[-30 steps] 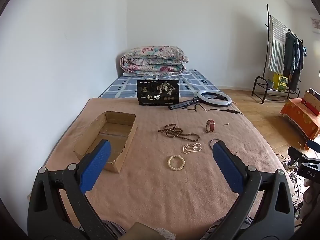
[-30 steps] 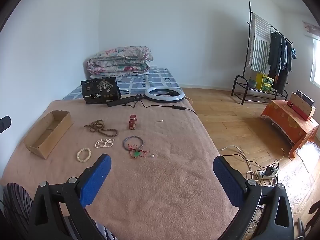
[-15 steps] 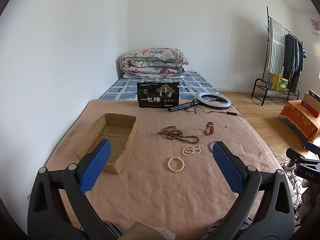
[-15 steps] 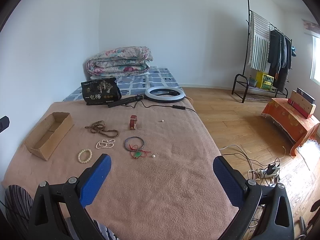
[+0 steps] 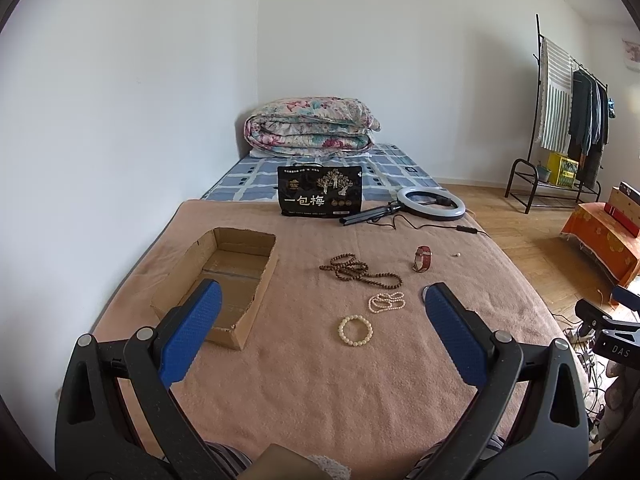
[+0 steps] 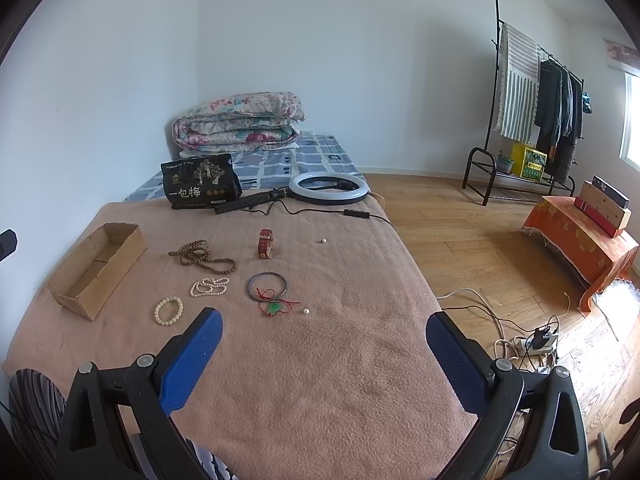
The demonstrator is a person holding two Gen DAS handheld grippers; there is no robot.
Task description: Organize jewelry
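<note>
Jewelry lies on a tan blanket. A cream bead bracelet (image 5: pixel 355 330) (image 6: pixel 169 311), a white pearl strand (image 5: pixel 386 302) (image 6: pixel 209 286), a brown bead necklace (image 5: pixel 359 270) (image 6: pixel 202 256), a red watch (image 5: pixel 422 258) (image 6: pixel 265 243), a dark bangle (image 6: pixel 267 285), a green pendant on red cord (image 6: pixel 275 306) and two loose pearls (image 6: pixel 306 311) show. An open cardboard box (image 5: pixel 224 280) (image 6: pixel 96 268) sits left. My left gripper (image 5: pixel 320 332) and right gripper (image 6: pixel 324 344) are open and empty, held above the blanket's near end.
A black snack bag (image 5: pixel 320 191), a ring light with cable (image 5: pixel 431 202) and a folded quilt (image 5: pixel 312 128) lie at the far end. A wall runs along the left. A clothes rack (image 6: pixel 532 104), orange-covered table (image 6: pixel 580 240) and floor cables (image 6: pixel 532 340) stand right.
Both views have tilted up slightly, so the jewelry sits a little lower in frame. Both grippers stay open; nothing on the blanket has moved.
</note>
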